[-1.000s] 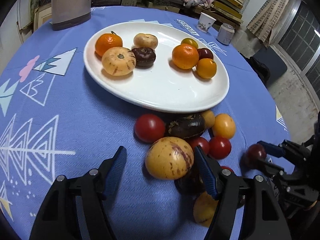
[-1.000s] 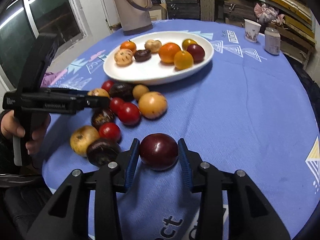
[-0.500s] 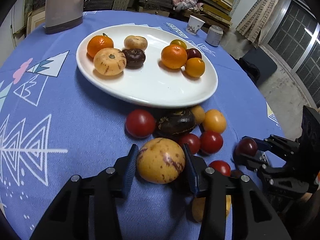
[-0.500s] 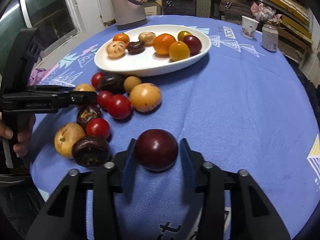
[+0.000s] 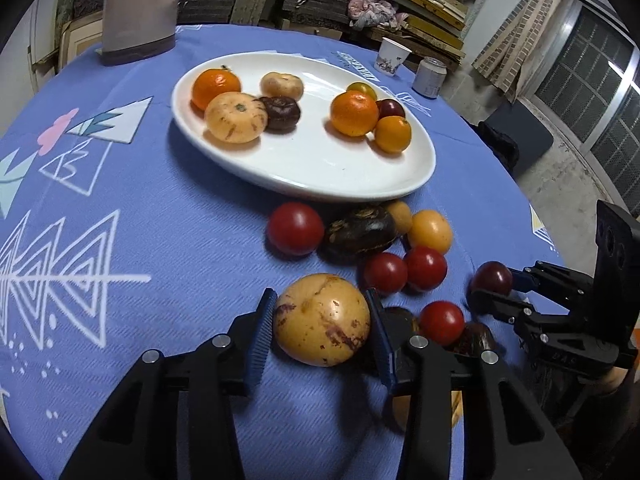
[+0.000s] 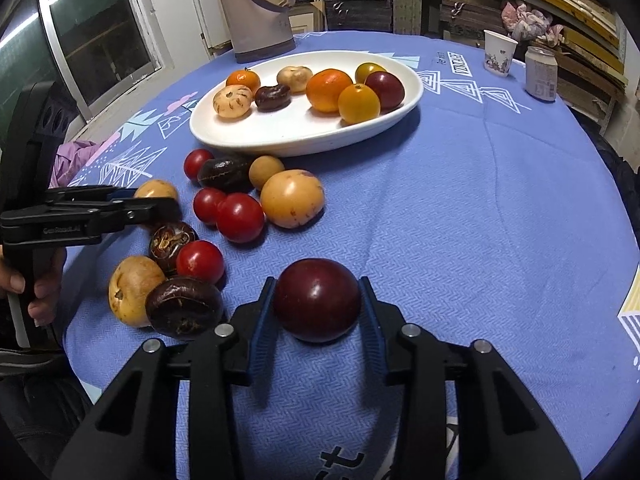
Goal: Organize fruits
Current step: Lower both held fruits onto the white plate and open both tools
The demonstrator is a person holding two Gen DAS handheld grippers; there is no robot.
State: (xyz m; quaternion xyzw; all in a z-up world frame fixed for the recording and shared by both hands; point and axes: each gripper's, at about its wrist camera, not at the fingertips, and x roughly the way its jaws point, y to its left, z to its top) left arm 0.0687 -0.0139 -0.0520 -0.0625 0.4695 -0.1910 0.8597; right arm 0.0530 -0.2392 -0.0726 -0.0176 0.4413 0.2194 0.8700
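Observation:
My left gripper [image 5: 322,320] is shut on a yellow speckled melon [image 5: 322,319] and holds it just above the blue cloth. My right gripper [image 6: 317,308] is shut on a dark red plum [image 6: 317,306]; it also shows in the left wrist view [image 5: 491,279]. A white oval plate [image 5: 320,172] holds several fruits, among them an orange [image 5: 354,113] and a dark purple fruit [image 5: 282,112]. Loose tomatoes [image 5: 295,229], a dark passion fruit [image 5: 360,232] and yellow fruits [image 5: 430,231] lie between plate and grippers.
A beige jug [image 5: 138,8] stands at the back left. A paper cup [image 5: 392,56] and a can [image 5: 430,78] stand behind the plate on the right. The round table's edge [image 5: 532,208] drops off on the right. Shelves fill the background.
My left gripper has closed on the yellow speckled melon and lifted it slightly. My right gripper has kept hold of the plum and moved a little towards the plate.

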